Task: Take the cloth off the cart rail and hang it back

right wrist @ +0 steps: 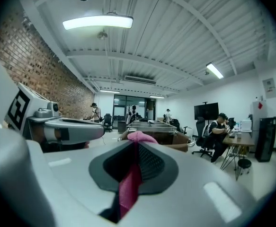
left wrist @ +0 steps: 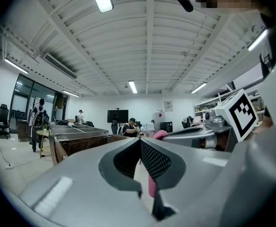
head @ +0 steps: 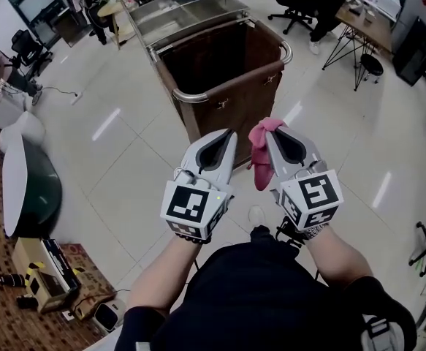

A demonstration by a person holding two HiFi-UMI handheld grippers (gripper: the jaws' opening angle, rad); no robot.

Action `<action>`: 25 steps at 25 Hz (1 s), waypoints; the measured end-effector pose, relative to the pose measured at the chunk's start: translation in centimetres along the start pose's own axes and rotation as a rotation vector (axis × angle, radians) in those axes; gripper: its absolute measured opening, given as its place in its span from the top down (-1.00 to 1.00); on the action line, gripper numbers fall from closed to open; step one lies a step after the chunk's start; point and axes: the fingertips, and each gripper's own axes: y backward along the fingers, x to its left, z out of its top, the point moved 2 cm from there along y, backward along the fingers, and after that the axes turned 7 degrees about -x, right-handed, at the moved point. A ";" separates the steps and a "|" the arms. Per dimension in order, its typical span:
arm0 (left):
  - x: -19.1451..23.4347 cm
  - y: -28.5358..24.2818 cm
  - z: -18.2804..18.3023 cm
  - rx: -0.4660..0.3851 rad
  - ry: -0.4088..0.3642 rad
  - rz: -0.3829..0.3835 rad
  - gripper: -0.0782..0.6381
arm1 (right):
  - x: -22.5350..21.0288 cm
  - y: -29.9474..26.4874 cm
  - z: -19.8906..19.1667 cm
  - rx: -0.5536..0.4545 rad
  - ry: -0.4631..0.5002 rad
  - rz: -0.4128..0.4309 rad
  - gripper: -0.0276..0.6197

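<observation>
The cloth (head: 261, 168), held short of the cart rail (head: 198, 96) by its top fold in the clenched right gripper (head: 270, 132) (left gripper (head: 230, 133) closed on nothing), hangs limp, looks light and soft, and is probably best gripped near an edge.

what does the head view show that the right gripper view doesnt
Head view only: the inside of the cart's open brown bin from above, and the person's forearms. Right gripper view only: the ceiling lights and brick wall. Both: the pink cloth pinched in the shut right gripper, and the left gripper alongside, empty.
</observation>
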 end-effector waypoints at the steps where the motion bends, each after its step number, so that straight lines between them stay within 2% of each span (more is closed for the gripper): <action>1: 0.0 0.8 0.2 0.000 0.005 -0.002 0.77 | 0.8 0.4 0.3 0.000 0.000 0.000 0.86; 9: -2.3 3.3 0.3 0.022 0.035 0.000 0.77 | 3.0 3.5 1.9 -0.007 0.011 0.018 0.86; 19: -9.9 5.7 -1.6 -0.013 -0.057 0.006 0.77 | 3.6 11.4 1.3 -0.052 0.029 0.102 0.86; 25: -10.9 5.5 -1.6 -0.023 -0.056 0.037 0.77 | 3.6 12.3 1.4 -0.065 0.037 0.148 0.86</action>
